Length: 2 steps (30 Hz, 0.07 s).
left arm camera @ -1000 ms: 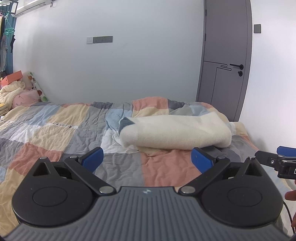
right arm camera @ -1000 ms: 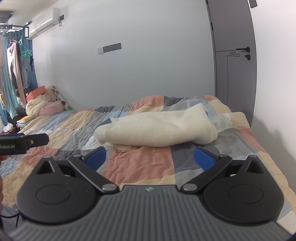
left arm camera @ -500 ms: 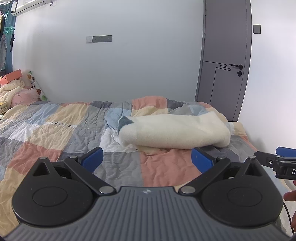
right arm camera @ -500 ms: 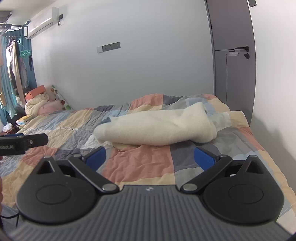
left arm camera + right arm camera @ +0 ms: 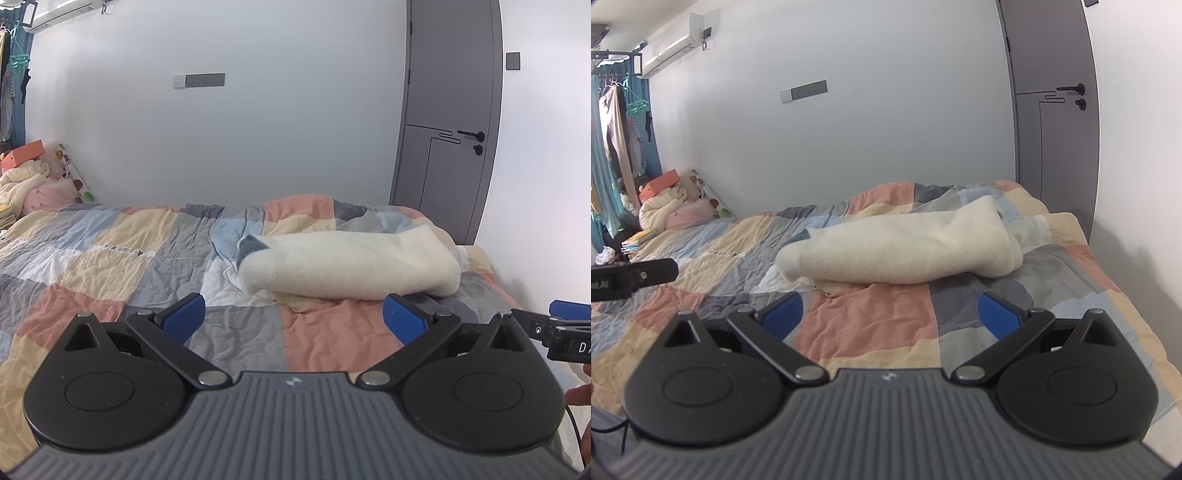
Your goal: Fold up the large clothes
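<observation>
Cream garment point(image 5: 347, 266), 1 folded bundle, lies on the patchwork quilt point(image 5: 110, 258) at 12 o'clock. Left gripper point(image 5: 293, 317) & right gripper point(image 5: 890, 314): jaws wide apart, empty. Only right view shows hanging clothes point(image 5: 613, 122) at 9; only left view shows a fingertip point(image 5: 578, 395) at 4.

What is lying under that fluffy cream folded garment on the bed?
The fluffy cream folded garment rests on a patchwork quilt of peach, grey, blue and yellow squares. Whatever lies directly beneath it, or inside its folds, is covered.
</observation>
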{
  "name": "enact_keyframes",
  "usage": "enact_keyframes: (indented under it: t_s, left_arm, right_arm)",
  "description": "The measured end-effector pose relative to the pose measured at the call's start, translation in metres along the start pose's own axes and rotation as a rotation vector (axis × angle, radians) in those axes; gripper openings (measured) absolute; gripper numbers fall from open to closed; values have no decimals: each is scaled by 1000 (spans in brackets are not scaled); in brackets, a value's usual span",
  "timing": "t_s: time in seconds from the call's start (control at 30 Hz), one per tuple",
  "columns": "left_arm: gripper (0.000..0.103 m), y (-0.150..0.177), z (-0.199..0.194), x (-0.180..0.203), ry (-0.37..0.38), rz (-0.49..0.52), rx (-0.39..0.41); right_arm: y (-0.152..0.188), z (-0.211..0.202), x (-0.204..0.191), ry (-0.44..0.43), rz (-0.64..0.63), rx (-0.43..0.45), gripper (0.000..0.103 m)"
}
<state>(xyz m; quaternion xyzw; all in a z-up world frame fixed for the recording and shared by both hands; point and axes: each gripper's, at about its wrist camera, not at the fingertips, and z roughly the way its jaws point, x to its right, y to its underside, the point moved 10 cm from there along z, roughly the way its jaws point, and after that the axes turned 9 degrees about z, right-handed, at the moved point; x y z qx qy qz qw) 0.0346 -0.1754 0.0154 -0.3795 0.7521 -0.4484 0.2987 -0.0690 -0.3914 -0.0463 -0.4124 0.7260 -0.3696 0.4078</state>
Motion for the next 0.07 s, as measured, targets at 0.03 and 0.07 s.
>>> enact_keyframes:
  t_s: [0.03, 0.07]
  left_arm:
    - [103, 0, 0, 1, 2, 1, -1]
    - [103, 0, 0, 1, 3, 3, -2]
  right_arm:
    - [0, 0, 0, -1, 1, 0, 103]
    - [0, 0, 0, -1, 0, 0, 103]
